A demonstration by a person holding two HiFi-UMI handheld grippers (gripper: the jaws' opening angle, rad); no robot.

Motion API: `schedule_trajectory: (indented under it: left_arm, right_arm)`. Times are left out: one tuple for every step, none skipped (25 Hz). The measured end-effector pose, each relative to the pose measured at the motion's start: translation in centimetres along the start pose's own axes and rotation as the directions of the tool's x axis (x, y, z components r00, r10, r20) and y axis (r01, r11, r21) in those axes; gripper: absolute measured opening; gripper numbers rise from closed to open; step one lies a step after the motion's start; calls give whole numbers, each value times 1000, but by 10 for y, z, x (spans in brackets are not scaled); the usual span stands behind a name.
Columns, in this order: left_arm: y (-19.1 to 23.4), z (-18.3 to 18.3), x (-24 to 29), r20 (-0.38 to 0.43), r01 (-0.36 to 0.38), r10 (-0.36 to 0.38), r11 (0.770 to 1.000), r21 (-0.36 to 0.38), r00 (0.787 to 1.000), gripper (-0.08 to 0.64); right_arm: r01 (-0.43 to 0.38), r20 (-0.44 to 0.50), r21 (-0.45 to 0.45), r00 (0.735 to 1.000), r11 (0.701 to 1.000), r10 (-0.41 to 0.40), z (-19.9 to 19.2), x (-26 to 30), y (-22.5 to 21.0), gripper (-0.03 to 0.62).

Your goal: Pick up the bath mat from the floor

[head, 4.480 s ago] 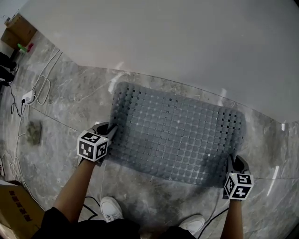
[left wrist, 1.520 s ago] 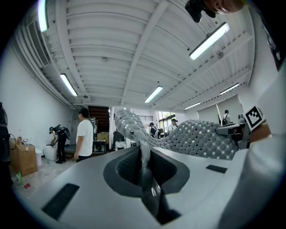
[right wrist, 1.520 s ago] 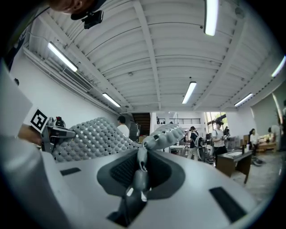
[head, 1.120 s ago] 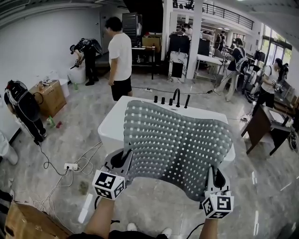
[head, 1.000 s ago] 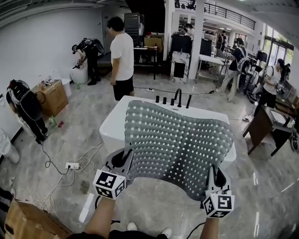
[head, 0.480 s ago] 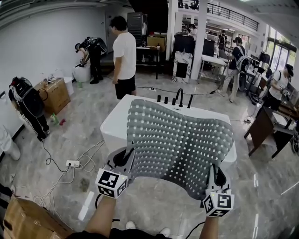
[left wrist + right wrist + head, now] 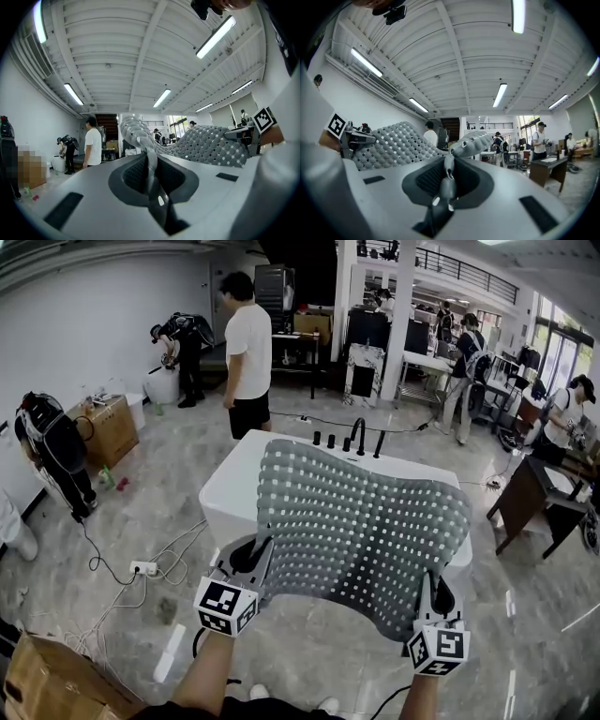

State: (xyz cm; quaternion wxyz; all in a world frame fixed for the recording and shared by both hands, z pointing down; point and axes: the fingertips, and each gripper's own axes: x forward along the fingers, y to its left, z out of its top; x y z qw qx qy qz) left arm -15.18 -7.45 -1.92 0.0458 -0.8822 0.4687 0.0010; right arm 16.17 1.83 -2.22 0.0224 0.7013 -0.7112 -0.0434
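Bath mat held up off the floor, spread between two grippers. The left gripper has its fingers closed on the mat's near left corner. The right gripper is closed on the near right corner, and each gripper view shows the edge pinched thin between the pads. The mat is grey rubber, a grid of raised bumps and small square holes, sagging at mid-span. It hangs before a white bathtub, apparently clear of its rim.
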Motion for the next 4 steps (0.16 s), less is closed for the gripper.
schedule_trajectory:
  left_arm:
    - [0,0,0,1,1,-1,1000,0,1000,40]
    - [0,0,0,2,2,-2,1000,1,1000,40]
    - [0,-1,0,3,3,-3,1000,1,1000,40]
    - [0,-1,1,5,5,-5,1000,2,1000,40]
  right_arm:
    - [1,0,0,1000,1000,-1,0,0,0,60]
    - [2,0,0,1000,1000,-2,-1,-1,0,60]
    - [3,0,-1,1000,1000,-3,-2,0,0,60]
    - [3,0,-1,1000,1000,-3,-2,0,0,60]
